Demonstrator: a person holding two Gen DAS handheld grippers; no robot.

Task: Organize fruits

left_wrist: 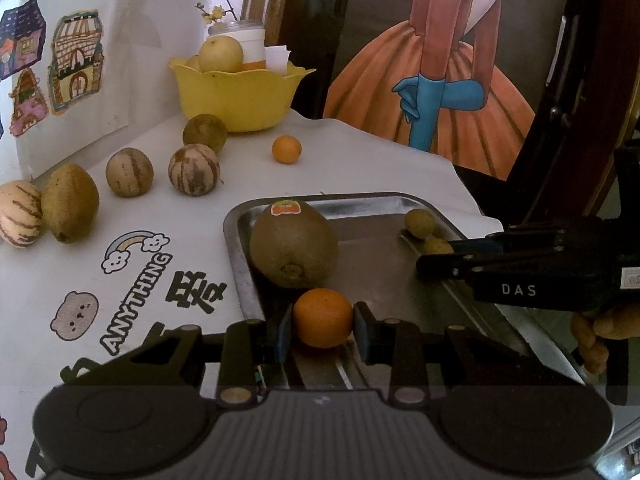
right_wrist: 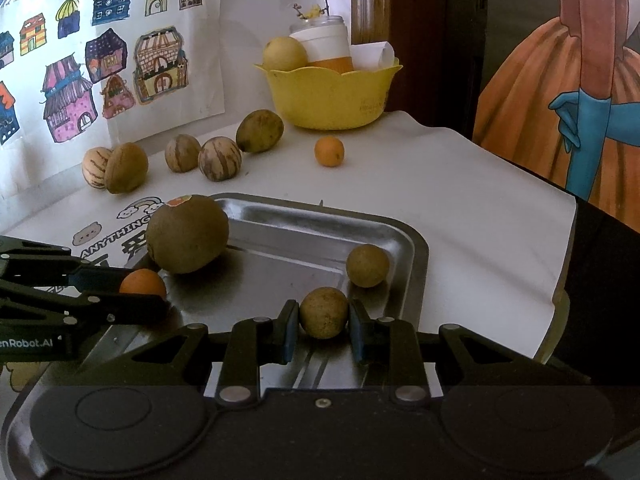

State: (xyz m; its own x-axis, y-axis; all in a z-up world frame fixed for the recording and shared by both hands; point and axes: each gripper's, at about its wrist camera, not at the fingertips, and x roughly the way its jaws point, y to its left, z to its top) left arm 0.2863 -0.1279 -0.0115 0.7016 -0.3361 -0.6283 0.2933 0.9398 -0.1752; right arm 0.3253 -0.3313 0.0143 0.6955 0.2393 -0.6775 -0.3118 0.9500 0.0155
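A steel tray (left_wrist: 236, 236) (right_wrist: 412, 256) lies on the white cloth. Over its near end my left gripper (left_wrist: 323, 330) is shut on a small orange (left_wrist: 323, 316) (right_wrist: 142, 282). Behind the orange a big kiwi (left_wrist: 294, 244) (right_wrist: 187, 234) with a sticker rests in the tray. My right gripper (right_wrist: 323, 330) (left_wrist: 438, 258) is shut on a small tan round fruit (right_wrist: 323, 312) (left_wrist: 438, 246) at the tray's right side. A second tan round fruit (right_wrist: 367, 266) (left_wrist: 419, 223) sits in the tray's far right corner.
On the cloth behind the tray lie another small orange (left_wrist: 286, 149) (right_wrist: 329, 151) and a row of striped and brown fruits (left_wrist: 194, 169) (right_wrist: 219, 158). A yellow bowl (left_wrist: 240, 96) (right_wrist: 332, 96) at the back holds a pear and a jar. A hand (left_wrist: 596, 338) grips the right tool.
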